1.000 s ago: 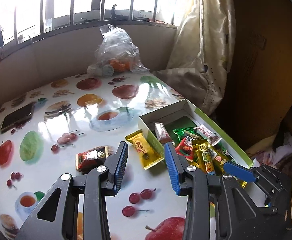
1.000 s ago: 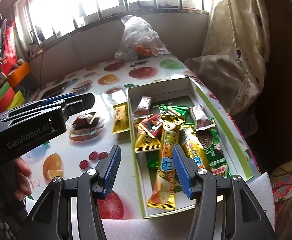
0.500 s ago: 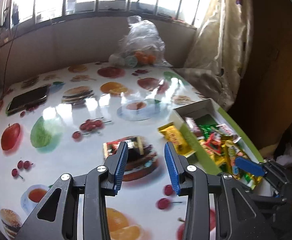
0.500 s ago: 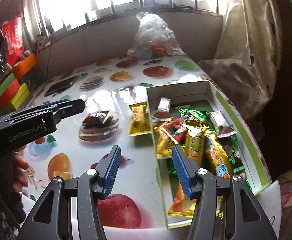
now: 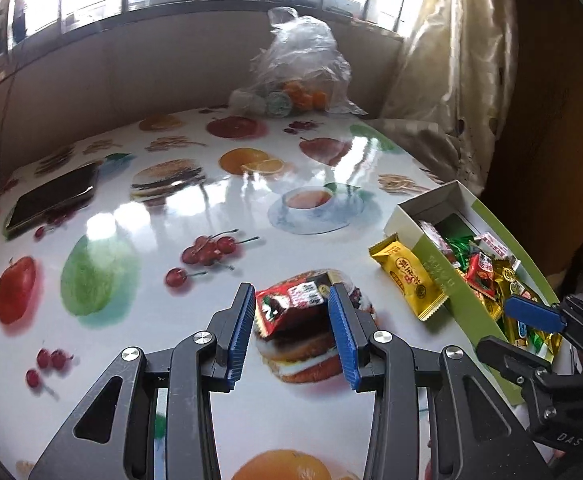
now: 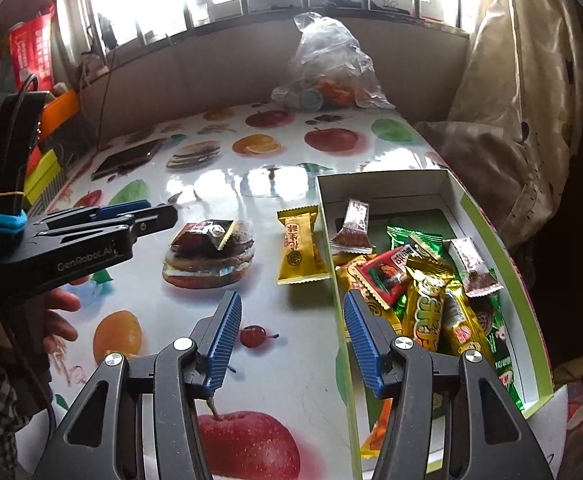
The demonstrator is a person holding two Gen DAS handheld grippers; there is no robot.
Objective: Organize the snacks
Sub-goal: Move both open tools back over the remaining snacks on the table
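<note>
We see a fruit-and-burger printed tablecloth (image 5: 139, 216), a dark smartphone (image 5: 53, 198) near its left edge, a knotted clear plastic bag (image 5: 299, 68) by the barred window (image 6: 227, 0), a spotted cream curtain (image 5: 451, 80) at right.

Yellow packet (image 5: 407, 276); fruit-printed tablecloth (image 5: 139, 216)

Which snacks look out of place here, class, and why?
Two lie outside the box that holds the rest: a yellow packet flat beside its left wall, and a red-brown packet further left, one corner raised off the table. The left gripper frames it, fingers apart.
</note>
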